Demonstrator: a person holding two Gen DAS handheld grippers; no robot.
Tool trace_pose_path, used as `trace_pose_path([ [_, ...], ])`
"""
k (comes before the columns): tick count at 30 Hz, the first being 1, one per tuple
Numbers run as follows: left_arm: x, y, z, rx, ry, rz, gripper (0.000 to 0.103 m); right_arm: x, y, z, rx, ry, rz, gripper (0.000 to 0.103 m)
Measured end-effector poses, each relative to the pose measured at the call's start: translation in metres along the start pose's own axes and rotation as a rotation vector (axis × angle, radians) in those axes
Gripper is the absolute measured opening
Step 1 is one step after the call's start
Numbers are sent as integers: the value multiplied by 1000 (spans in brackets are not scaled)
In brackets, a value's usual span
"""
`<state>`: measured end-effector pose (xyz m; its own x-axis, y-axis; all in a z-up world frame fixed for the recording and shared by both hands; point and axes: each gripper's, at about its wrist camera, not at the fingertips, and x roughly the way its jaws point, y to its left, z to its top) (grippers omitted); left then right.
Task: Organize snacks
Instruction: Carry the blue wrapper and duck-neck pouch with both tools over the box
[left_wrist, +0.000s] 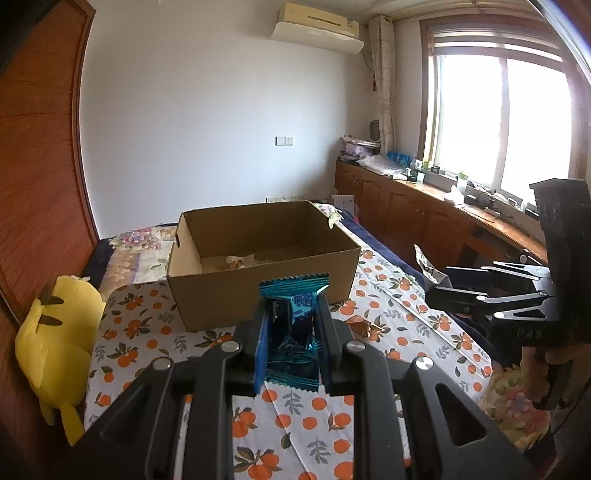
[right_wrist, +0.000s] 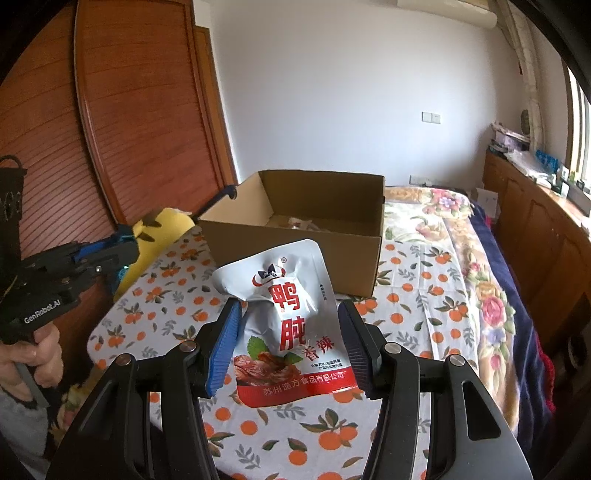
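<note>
Left gripper (left_wrist: 291, 314) clamped tight on crinkly blue foil snack packet (left_wrist: 295, 328), pads squeezing both sides, packet upright & clear of the bed. Right gripper (right_wrist: 288, 343) closed on white-and-red plastic snack pouch w/ red characters (right_wrist: 288, 325); left blue pad pressing the pinched waist, right pad at the pouch edge, contact there hard to confirm. Both packs held above orange-print cloth (right_wrist: 406, 295), just short of open brown cardboard box (right_wrist: 306, 240); box already holding a few wrapped items at the bottom.

Judged step: carry to box, drop in.

Risks:
- Pouch gripped low & narrow, puffy top leaning fwd – could pivot or slip out before clearing the near wall.
- Near wall of box right ahead – low approach could catch a pack's lower edge, shove the light box along the cloth.
- Both grippers heading for the same opening – possible clash over the box.
- Small copper-brown wrapped snack (left_wrist: 364, 326) lying on cloth beside box, not yet sorted – easy to miss.
</note>
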<state>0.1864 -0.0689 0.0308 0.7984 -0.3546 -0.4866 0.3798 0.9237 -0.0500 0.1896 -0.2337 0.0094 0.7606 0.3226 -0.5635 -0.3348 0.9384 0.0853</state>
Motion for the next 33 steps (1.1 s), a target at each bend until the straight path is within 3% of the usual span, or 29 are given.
trace_pose_path([
  [9, 32, 10, 19, 19, -28, -1, 20, 19, -2, 18, -21, -29, 12, 55],
  [22, 99, 53, 49, -46, -89, -48, 20, 62, -7, 63, -119, -54, -66, 55],
  [33, 163, 96, 60, -53, -63, -37, 21, 125, 2, 88, -212, -52, -71, 55],
])
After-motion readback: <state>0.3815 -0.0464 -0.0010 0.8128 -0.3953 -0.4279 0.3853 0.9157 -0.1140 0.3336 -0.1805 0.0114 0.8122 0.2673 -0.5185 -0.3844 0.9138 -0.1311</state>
